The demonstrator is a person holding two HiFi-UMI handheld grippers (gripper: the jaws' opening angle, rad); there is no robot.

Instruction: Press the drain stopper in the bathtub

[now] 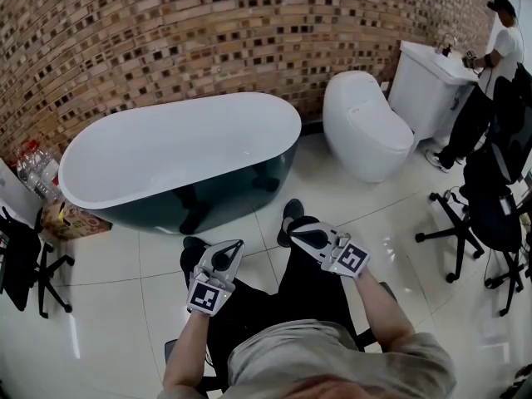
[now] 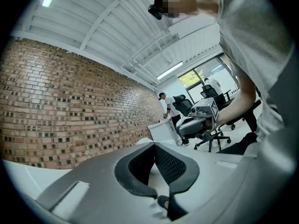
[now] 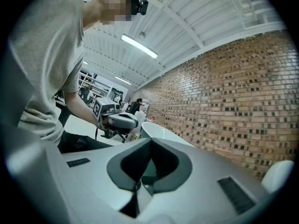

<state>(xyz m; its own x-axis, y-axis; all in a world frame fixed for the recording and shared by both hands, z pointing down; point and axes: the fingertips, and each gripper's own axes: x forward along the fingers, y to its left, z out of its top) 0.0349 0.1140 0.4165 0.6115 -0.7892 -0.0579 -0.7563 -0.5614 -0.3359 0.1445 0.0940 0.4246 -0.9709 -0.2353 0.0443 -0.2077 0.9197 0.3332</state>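
A white oval bathtub (image 1: 174,152) with a dark outer shell stands against the brick wall, ahead and left of me. No drain stopper shows inside it from this angle. Both grippers hang above my lap, well short of the tub. My left gripper (image 1: 231,246) points toward the tub with its jaws together and nothing held. My right gripper (image 1: 298,229) is beside it, likewise shut and empty. In the left gripper view the jaw tips (image 2: 169,202) meet, and the right gripper (image 2: 201,113) shows beyond. The right gripper view shows its tips (image 3: 138,190) meeting, the left gripper (image 3: 117,118) and the tub (image 3: 156,130) behind.
A white toilet (image 1: 366,123) stands right of the tub, then a white sink cabinet (image 1: 424,81) with a person (image 1: 490,65) at it. Black office chairs (image 1: 490,214) crowd the right side. Another chair (image 1: 25,264), bottles (image 1: 37,169) and a box (image 1: 71,219) sit left.
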